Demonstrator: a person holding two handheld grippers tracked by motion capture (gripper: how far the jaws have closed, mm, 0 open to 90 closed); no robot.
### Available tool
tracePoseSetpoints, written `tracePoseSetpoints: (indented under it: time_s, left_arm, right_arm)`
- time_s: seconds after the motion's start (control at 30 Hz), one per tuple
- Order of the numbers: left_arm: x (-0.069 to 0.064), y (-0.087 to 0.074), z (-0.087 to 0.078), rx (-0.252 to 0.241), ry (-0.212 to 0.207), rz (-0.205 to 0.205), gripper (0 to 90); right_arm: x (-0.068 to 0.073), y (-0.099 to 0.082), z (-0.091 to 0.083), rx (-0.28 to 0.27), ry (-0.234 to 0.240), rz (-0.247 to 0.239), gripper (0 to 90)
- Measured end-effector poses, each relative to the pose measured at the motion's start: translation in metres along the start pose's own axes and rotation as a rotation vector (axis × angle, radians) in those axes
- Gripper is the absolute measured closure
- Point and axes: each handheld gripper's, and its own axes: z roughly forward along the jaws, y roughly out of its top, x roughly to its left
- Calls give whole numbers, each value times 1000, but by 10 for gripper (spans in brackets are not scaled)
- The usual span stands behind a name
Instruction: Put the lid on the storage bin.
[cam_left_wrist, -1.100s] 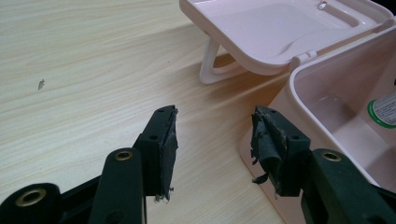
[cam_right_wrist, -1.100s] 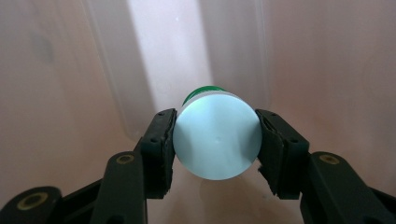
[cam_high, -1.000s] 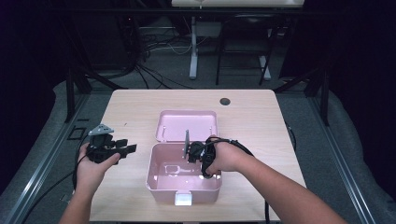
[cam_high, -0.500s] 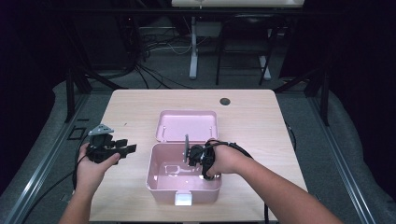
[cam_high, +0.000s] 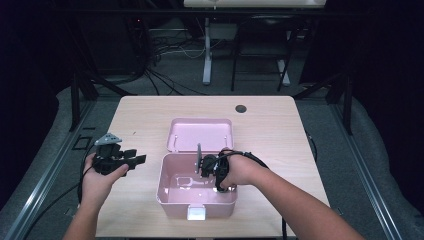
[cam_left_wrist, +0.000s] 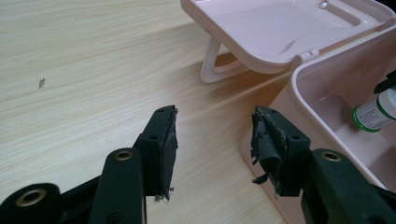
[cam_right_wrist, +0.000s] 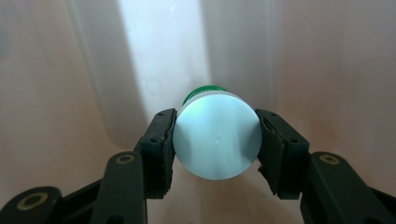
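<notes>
From the high view, the pink box (cam_high: 197, 192) sits at the near middle of the table (cam_high: 280, 125), its lid (cam_high: 200, 135) thrown back toward 12 o'clock. The right gripper (cam_high: 207, 167) reaches down into the box at about its 1 o'clock corner, while the left gripper (cam_high: 135, 159) hovers over bare table at the box's 9 o'clock, well apart from it.

In the left gripper view, the two worn pads (cam_left_wrist: 168, 144) stand wide with nothing between them. The box wall (cam_left_wrist: 299, 88) lies at 2 o'clock, and the green-banded bottle (cam_left_wrist: 376, 112) can be seen inside, toward 3 o'clock.

In the right gripper view, the jaws grip the bottle's white cap (cam_right_wrist: 217, 135), a pad touching each side, with the pink floor behind. Whether the bottle's base already rests on the floor is hard to tell here; probably it hangs just above.

To do the placing well, keep the bottle upright and lower it straight until the base sits flat. Then open the jaws evenly so neither pad drags the cap sideways, and lift straight out, clear of the wall and lid hinge. The left gripper could steady the box rim if it slides.
</notes>
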Motion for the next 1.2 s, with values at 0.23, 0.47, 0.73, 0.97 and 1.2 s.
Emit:
tracePoseSetpoints:
  time_s: [0.23, 0.47, 0.73, 0.97, 1.2]
  left_arm:
    - [0, 0, 0, -1, -1, -1, 503]
    - [1, 0, -1, -1, -1, -3, 503]
    - [1, 0, 0, -2, 0, -8, 503]
    - [2, -1, 0, 1, 1, -5, 503]
    - [1, -1, 1, 1, 2, -8, 503]
  right_arm:
    - [3, 2, 1, 11, -20, -35, 502]
    - [6, 5, 2, 14, -23, -41, 502]
    - [6, 8, 10, 42, -20, -68, 502]
    - [10, 10, 19, 81, -15, -87, 502]
    - [9, 10, 21, 78, -16, -82, 501]
